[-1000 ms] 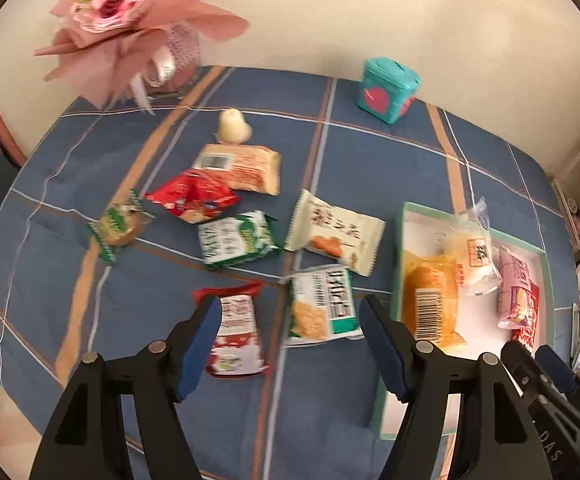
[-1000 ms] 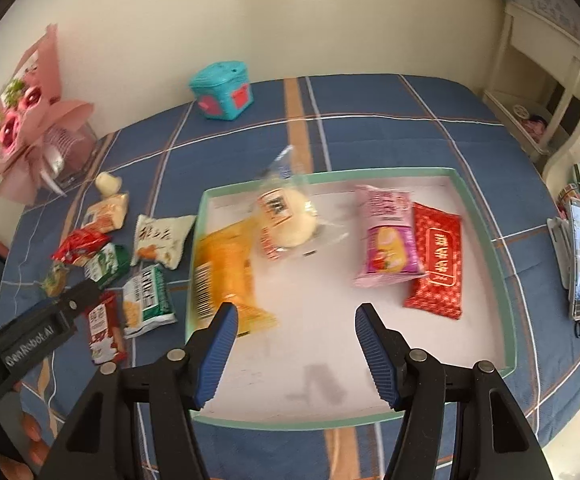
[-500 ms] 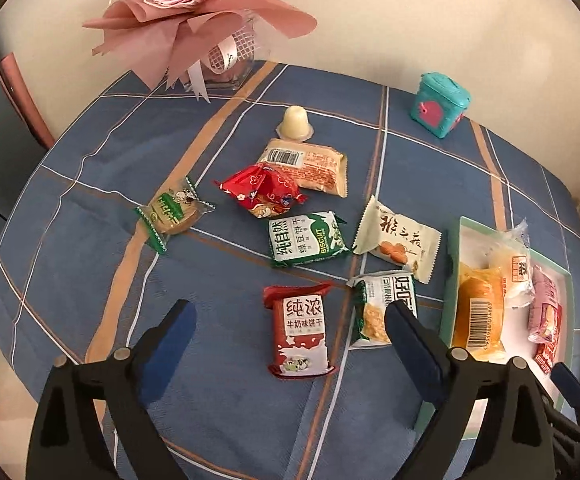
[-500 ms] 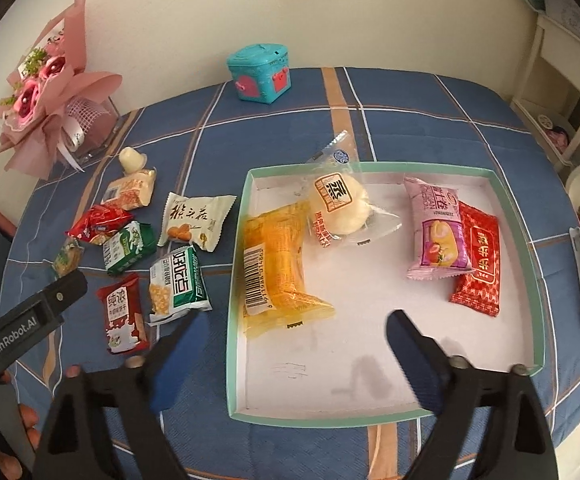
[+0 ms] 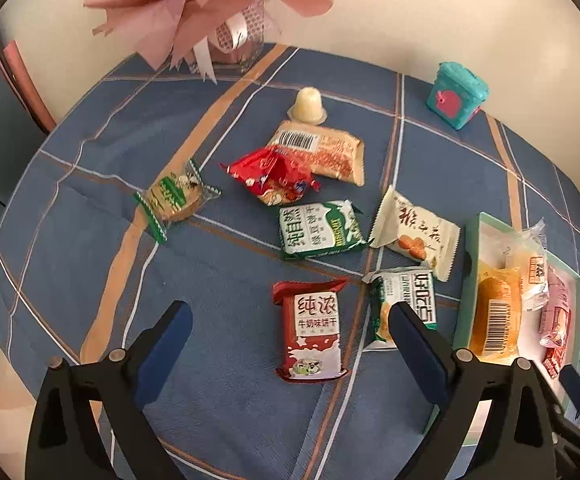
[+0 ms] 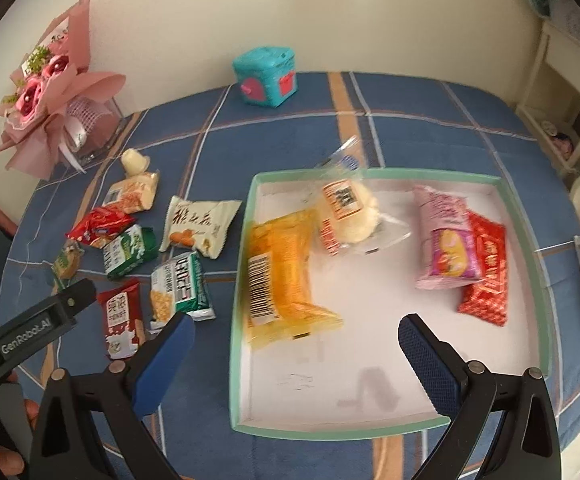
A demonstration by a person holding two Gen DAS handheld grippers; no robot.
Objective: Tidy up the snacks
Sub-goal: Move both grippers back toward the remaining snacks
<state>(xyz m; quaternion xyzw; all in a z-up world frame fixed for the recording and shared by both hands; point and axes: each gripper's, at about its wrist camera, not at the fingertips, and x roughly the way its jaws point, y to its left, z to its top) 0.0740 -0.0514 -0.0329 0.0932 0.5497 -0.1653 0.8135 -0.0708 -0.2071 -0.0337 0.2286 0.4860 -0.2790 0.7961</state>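
Snacks spread over the surface, a tray to their right.

Against the back wall stand a bouquet at the left and a small box further right. In front of the bouquet sits a jelly cup, with a barcoded packet just before it and a crumpled wrapper overlapping that packet's near edge. Left of these lies a round biscuit. Nearer still come a biscuit pack and a triangular-cornered pack side by side, then a milk biscuit pack and a cracker pack. Inside the tray, from left to right, lie a long cake, a bun behind it, then two packets, one overlapping the other.
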